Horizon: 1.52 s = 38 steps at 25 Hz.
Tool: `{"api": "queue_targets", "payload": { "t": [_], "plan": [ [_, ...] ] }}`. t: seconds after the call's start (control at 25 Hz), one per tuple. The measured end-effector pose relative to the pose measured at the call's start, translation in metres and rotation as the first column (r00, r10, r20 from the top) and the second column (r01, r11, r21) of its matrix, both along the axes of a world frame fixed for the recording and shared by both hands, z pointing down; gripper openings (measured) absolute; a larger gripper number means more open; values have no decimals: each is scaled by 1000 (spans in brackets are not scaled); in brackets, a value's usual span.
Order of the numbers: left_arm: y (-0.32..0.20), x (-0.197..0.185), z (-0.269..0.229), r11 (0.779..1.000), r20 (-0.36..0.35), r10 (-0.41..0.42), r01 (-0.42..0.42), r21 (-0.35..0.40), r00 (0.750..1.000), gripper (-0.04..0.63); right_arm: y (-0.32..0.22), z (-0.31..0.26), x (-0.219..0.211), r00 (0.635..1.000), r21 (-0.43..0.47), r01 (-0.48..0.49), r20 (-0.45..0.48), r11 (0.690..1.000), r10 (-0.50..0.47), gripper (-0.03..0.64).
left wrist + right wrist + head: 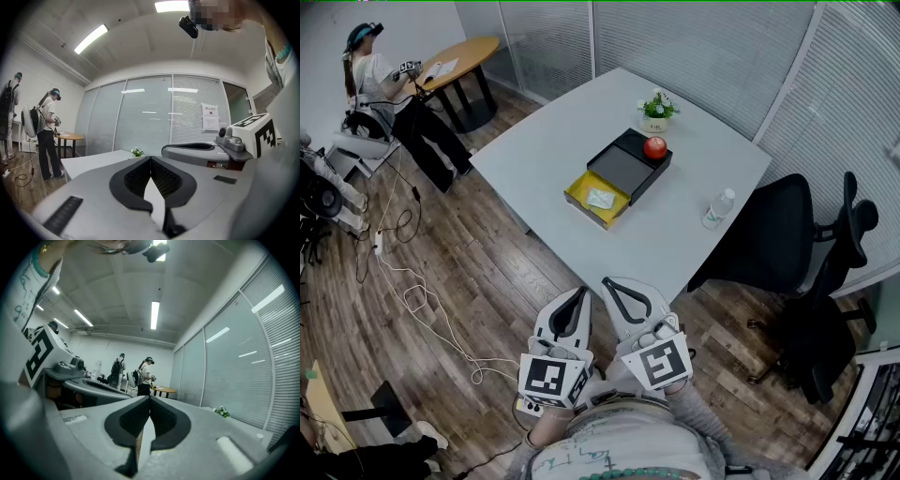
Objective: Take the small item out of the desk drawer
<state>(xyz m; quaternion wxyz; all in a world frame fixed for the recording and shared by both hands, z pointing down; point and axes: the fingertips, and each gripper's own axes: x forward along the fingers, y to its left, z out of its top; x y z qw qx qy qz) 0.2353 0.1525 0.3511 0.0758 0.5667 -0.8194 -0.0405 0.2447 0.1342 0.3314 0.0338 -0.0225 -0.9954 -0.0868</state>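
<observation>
Left claw (577, 298) and right claw (612, 287) pressed together, empty, well back from the desk (581, 122).
The small item (601, 198) lies in the pulled-out yellow drawer (579, 191); part one claw early, then lower squarely over it.

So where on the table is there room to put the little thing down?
The biggest bare patch is the left side of the table, from its left corner to the black box. Another lies near you, between the open yellow drawer and the bottle. It's crowded at the far side, where plant, apple and box sit close.
</observation>
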Motion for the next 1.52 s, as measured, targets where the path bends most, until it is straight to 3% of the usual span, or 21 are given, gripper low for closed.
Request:
{"api": "queue_targets", "payload": {
  "t": [0.8,1.12,1.52],
  "plan": [
    [-4,11,14,1000,-22,1,-2,-14,1000,-2,-1,10,5,999,-18,44,-12,999,-44,3],
    [-3,-39,19,999,-27,34,-34,-2,999,-2,-4,12,-39,1000,-48,-5,-16,999,4,3],
    [-18,-131,7,984,-23,176,-176,17,984,-2,-11,5,-127,992,-31,-125,-10,992,124,3]
  ]
}}
